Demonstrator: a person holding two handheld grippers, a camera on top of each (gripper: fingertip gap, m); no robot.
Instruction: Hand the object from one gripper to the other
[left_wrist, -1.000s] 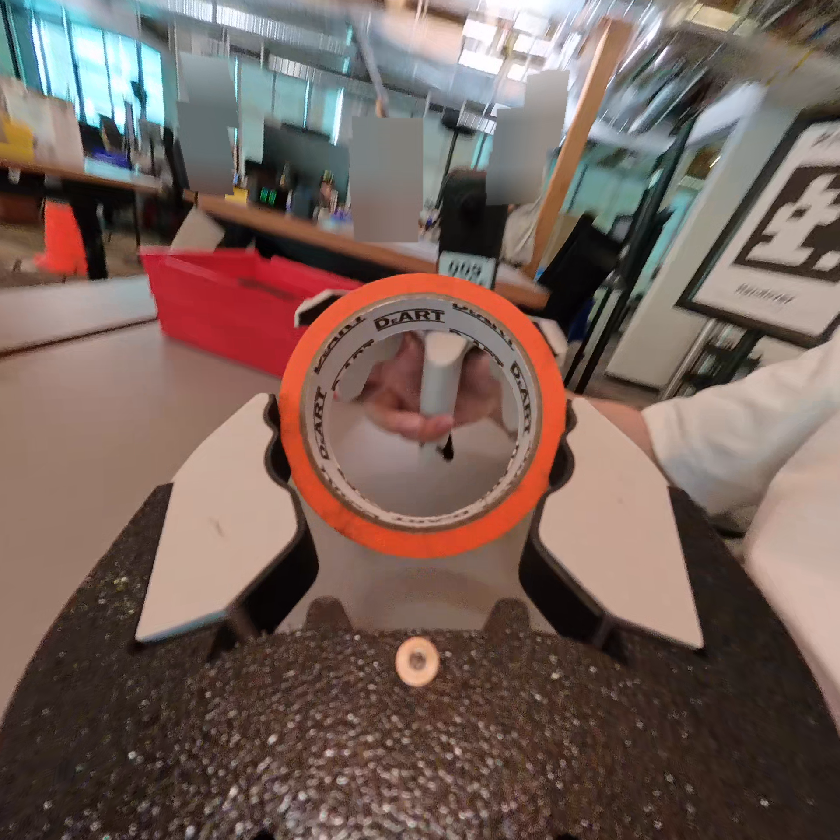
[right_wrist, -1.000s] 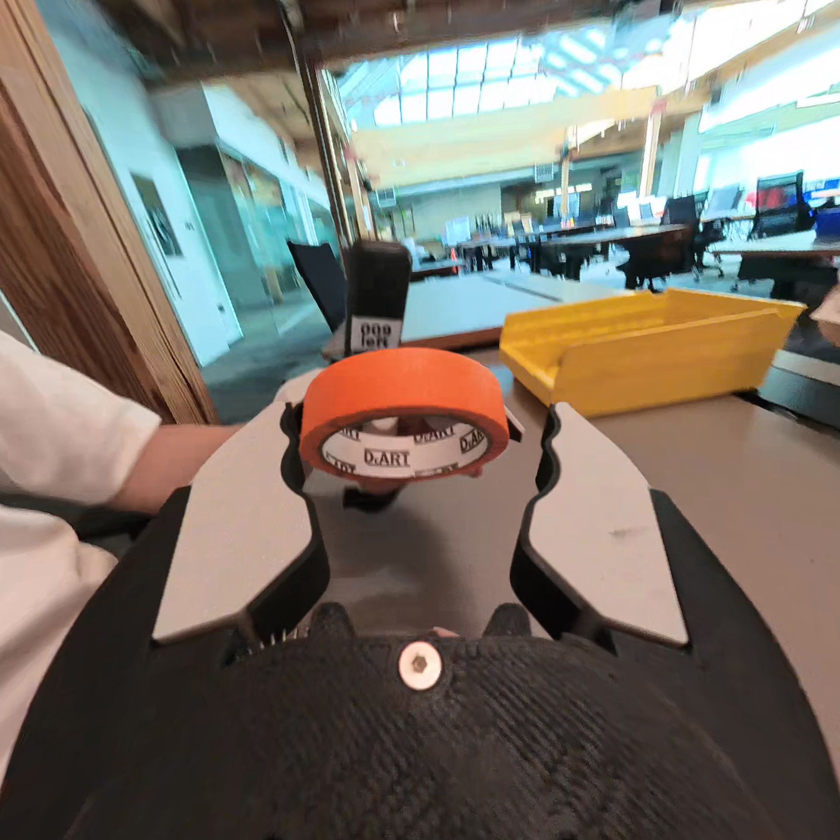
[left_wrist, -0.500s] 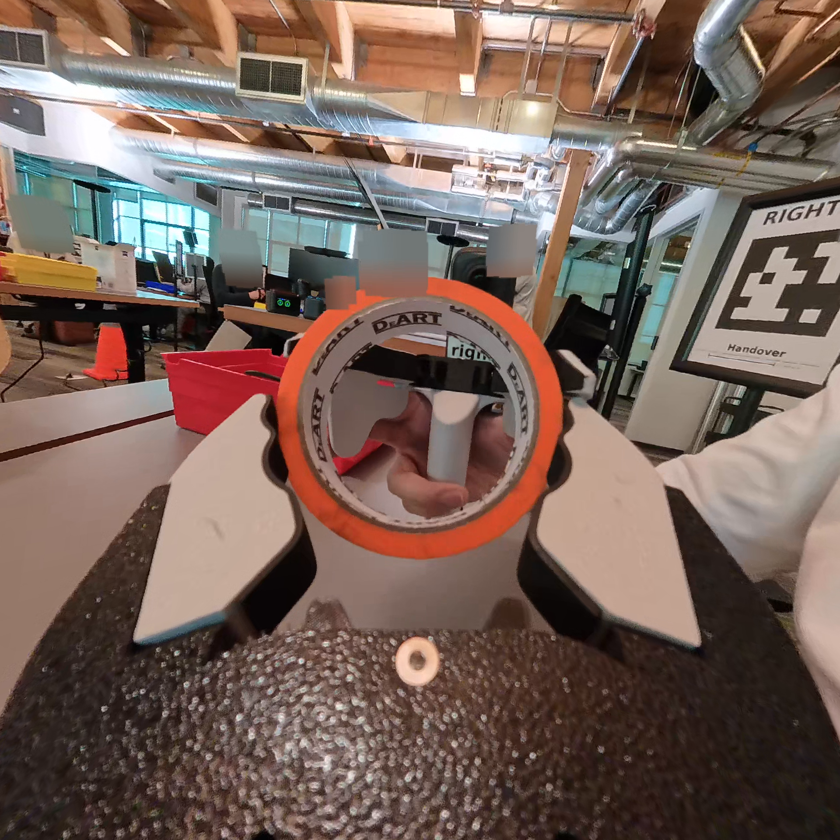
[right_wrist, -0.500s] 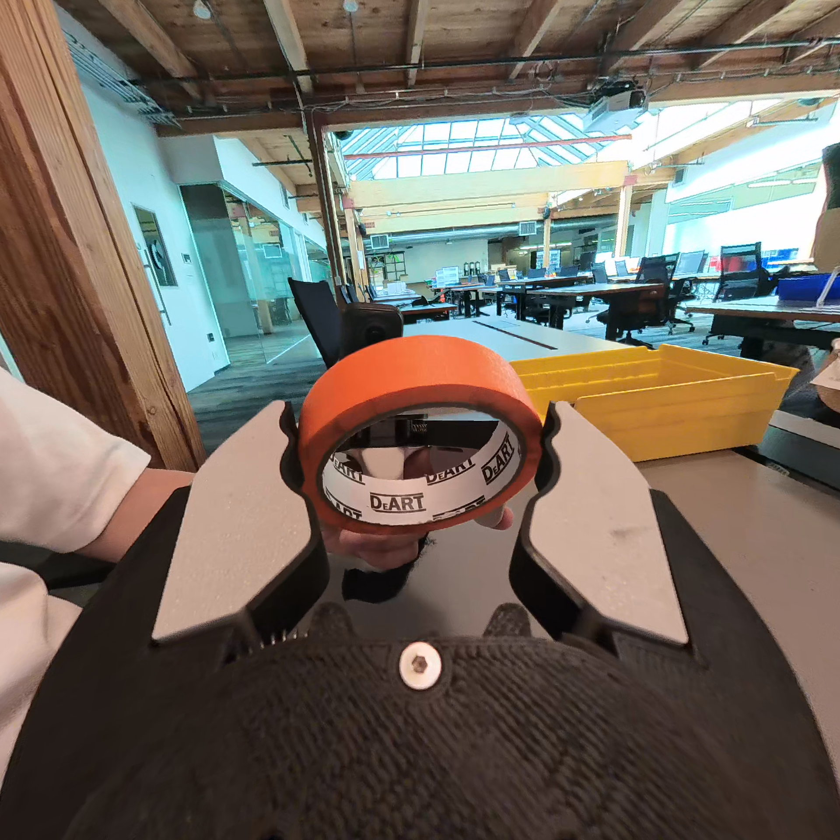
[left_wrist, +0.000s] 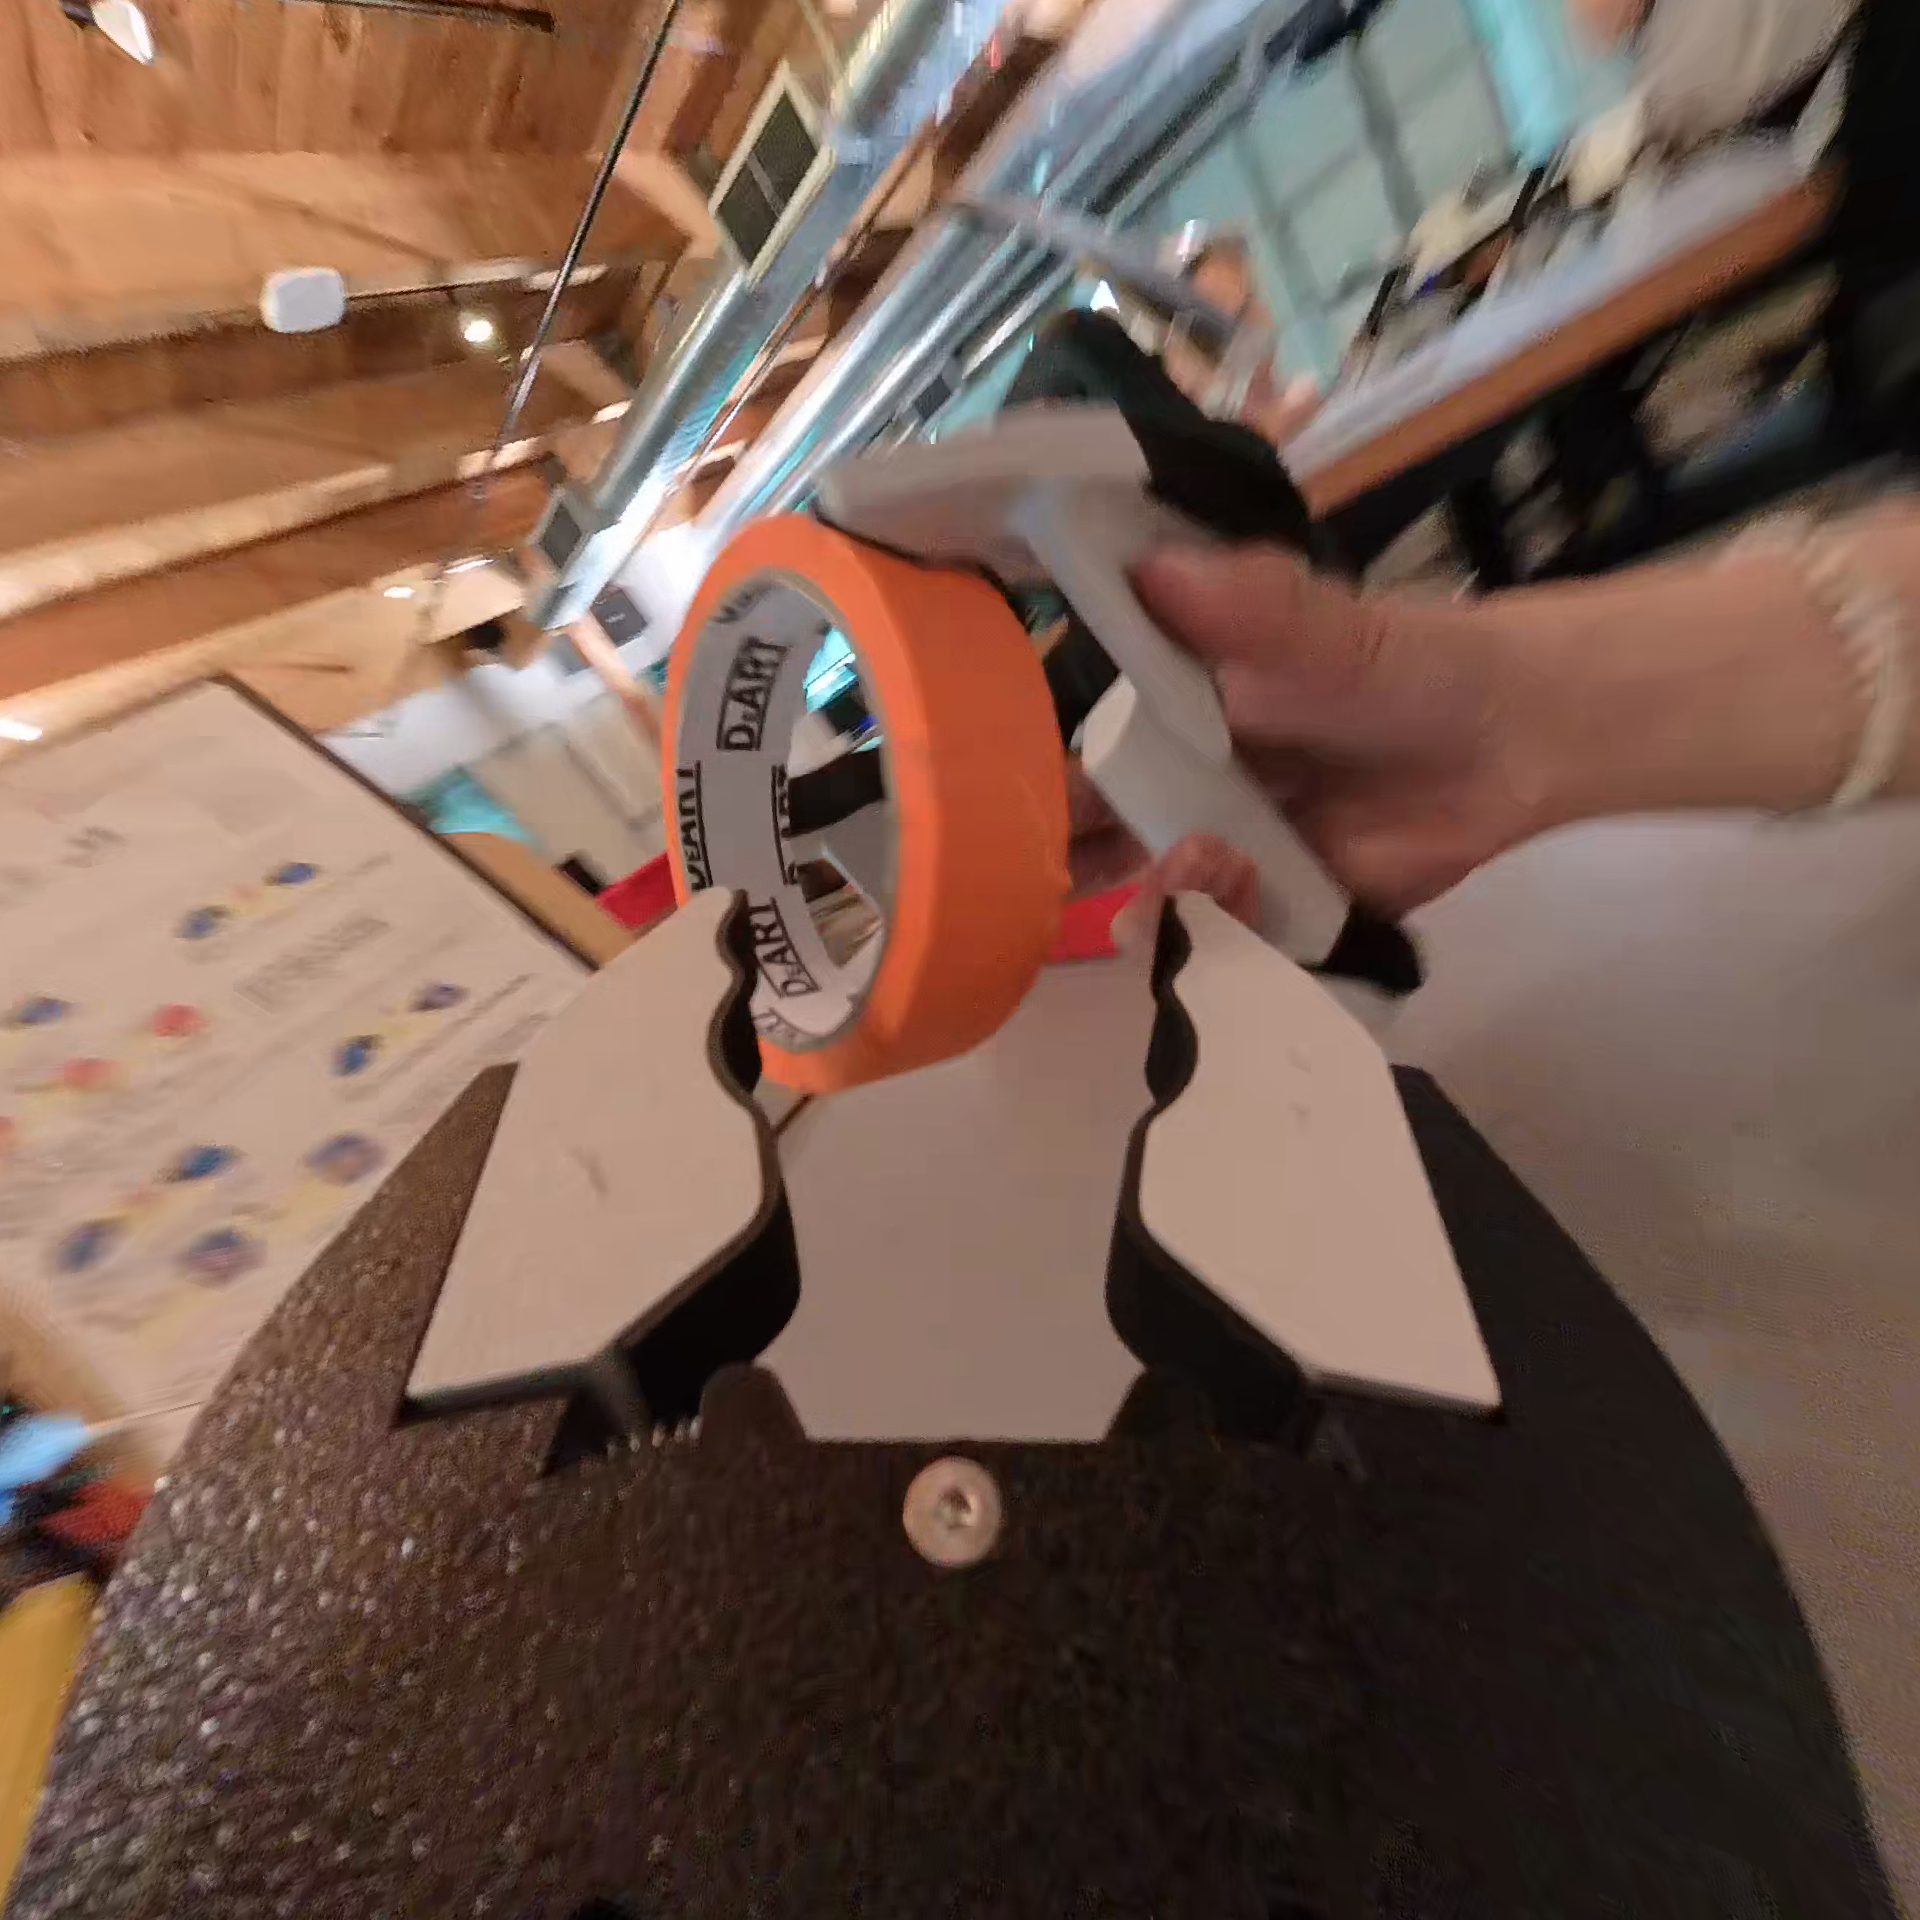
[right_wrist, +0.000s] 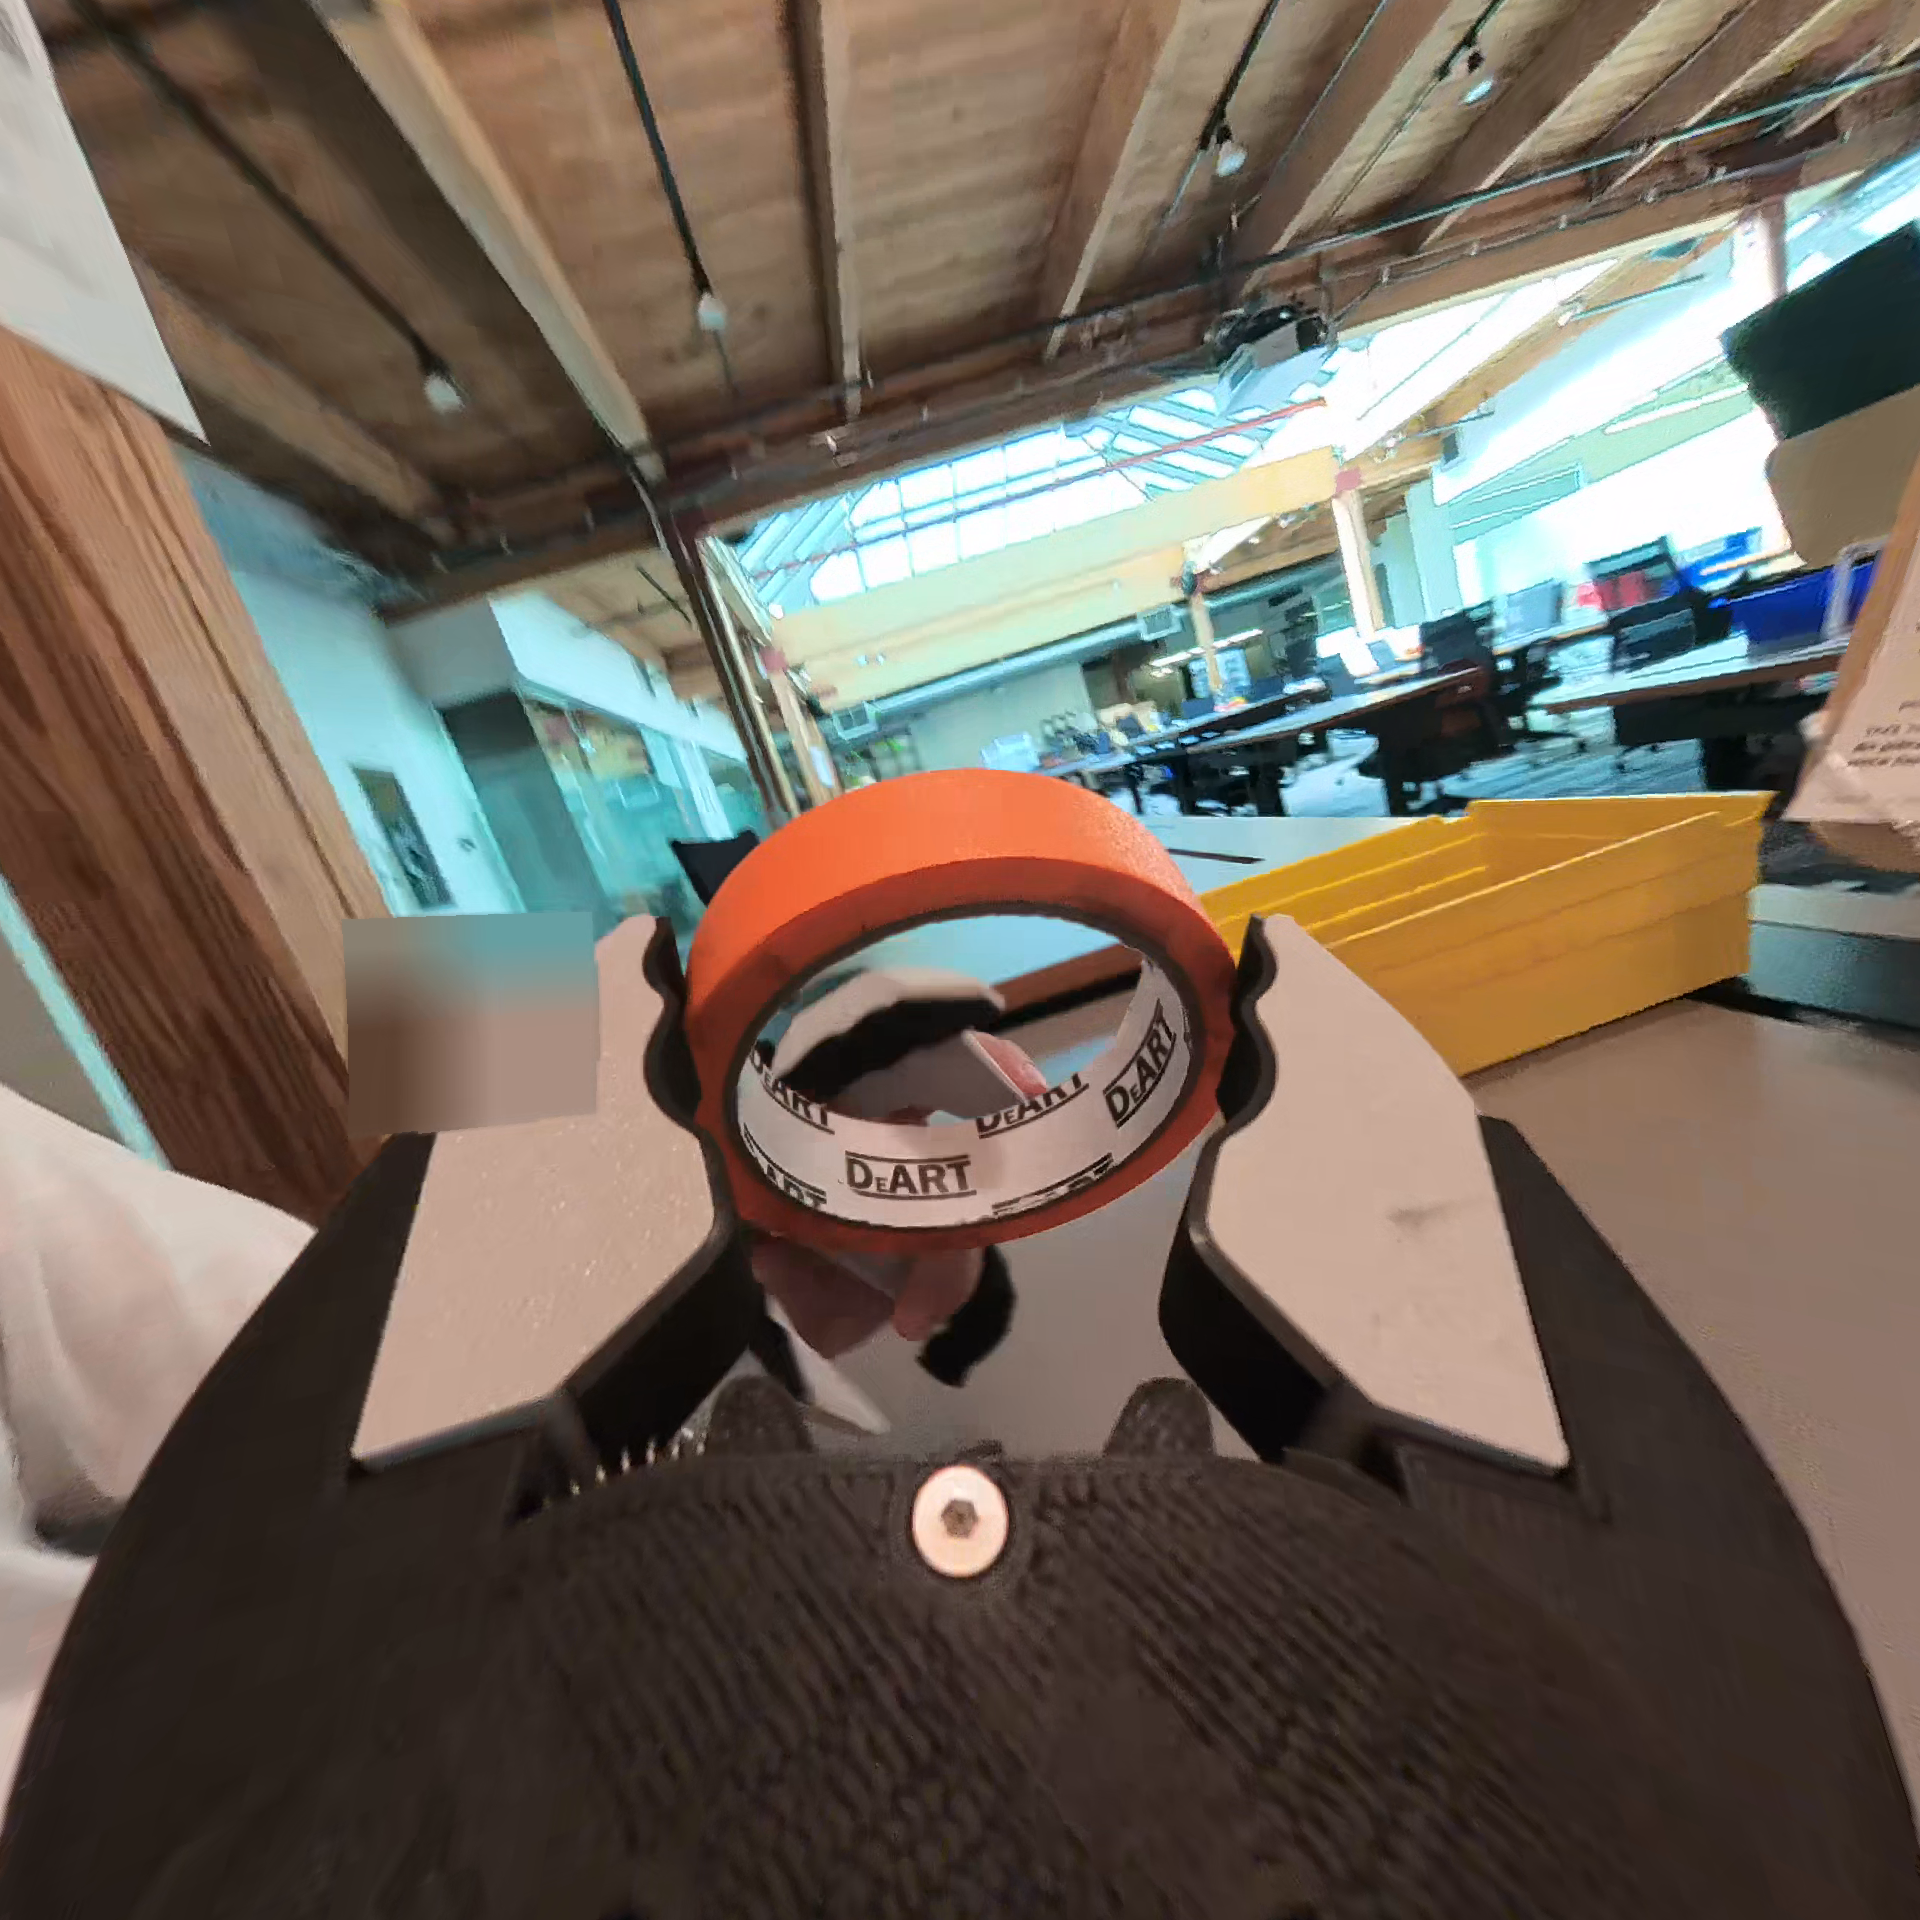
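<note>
An orange roll of tape (right_wrist: 935, 842) with a white printed core sits between the fingers of my right gripper (right_wrist: 951, 935), which is shut on its sides and holds it in the air. In the left wrist view the roll (left_wrist: 966, 790) hangs turned partly edge-on in front of my left gripper (left_wrist: 951, 914). The left gripper's jaws are open: the left tip overlaps the roll and the right tip stands clear of it. The right gripper's grey finger (left_wrist: 987, 488) presses on the roll from above, with a hand (left_wrist: 1403, 707) on its handle.
A yellow bin (right_wrist: 1507, 935) stands on the grey table (right_wrist: 1714, 1195) to the right. A wooden post (right_wrist: 135, 779) is close on the left. A poster board (left_wrist: 208, 987) leans at the left of the left wrist view. A white sleeve (right_wrist: 104, 1299) is at the lower left.
The left gripper has let go of the tape, opened, rolled sideways and drawn back a little. The right gripper has closed on the roll and now holds it alone.
</note>
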